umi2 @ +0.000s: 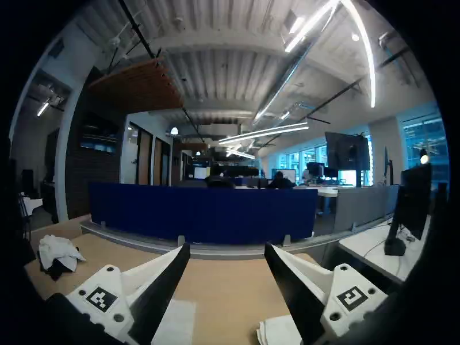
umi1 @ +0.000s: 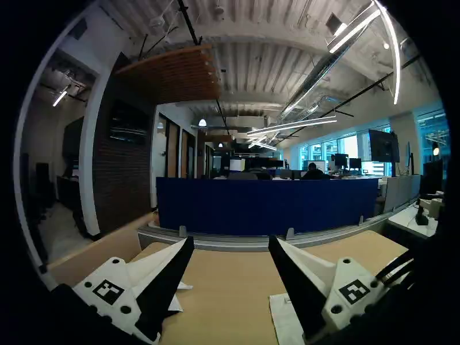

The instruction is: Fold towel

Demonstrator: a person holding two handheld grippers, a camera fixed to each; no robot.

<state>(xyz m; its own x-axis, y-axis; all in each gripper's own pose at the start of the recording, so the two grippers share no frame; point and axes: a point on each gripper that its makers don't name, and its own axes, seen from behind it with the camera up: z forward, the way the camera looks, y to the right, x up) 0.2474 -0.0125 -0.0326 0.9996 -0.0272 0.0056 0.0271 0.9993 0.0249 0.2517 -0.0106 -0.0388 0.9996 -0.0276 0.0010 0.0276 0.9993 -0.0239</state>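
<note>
Currently the left claw (umi1: 230, 240) and right claw (umi2: 226, 247) hover spread and empty over the wooden table (umi1: 230, 299). A white towel (umi1: 280, 322) lies flat just beneath them. Judged best: lower both, pinch 2 adjacent corners evenly.

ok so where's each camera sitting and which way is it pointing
left gripper view: rides the left gripper, low over the table, facing a blue partition; its own open fingers show, towel beside them.
right gripper view: rides the right gripper, same heading; its own open fingers show, crumpled cloth far left, monitor right.
shared: the table, the partition, the office ceiling.
</note>
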